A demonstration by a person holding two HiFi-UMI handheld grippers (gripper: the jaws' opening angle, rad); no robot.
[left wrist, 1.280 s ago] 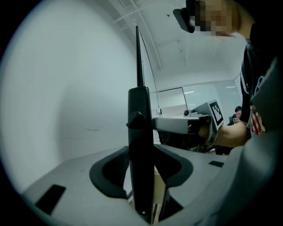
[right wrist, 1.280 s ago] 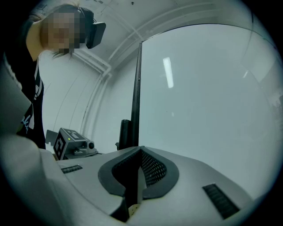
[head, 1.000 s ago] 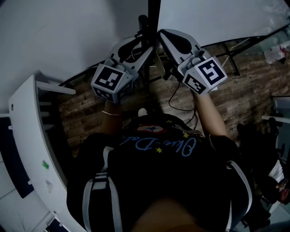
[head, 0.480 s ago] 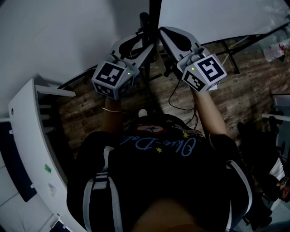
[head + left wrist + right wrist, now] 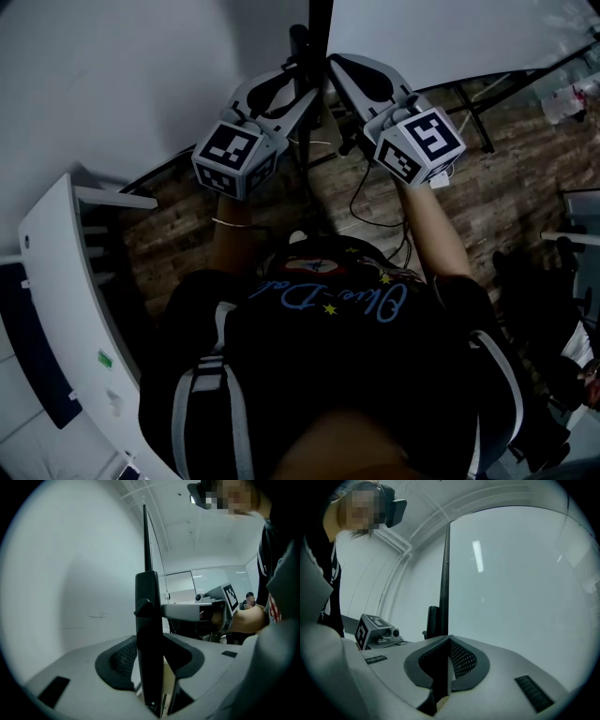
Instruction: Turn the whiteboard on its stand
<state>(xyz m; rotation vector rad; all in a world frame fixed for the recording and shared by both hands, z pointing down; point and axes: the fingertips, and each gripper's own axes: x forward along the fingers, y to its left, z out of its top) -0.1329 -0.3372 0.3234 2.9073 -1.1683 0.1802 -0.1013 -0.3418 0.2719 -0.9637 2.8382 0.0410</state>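
Both grippers have edged toward 12 o'clock. The right gripper (image 5: 331,66) clamps the upright whiteboard (image 5: 511,597) by its dark edge, which runs 12 to 6. The left gripper (image 5: 307,96) clamps the stand post (image 5: 149,634) beside it.

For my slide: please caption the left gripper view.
Left gripper clamping the black upright bar beside the whiteboard.

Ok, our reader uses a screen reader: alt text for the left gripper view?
Grey left gripper shut on a black upright post, seen from below, with the white whiteboard filling the left. Behind the post, the right gripper with its marker cube reaches in from the right.
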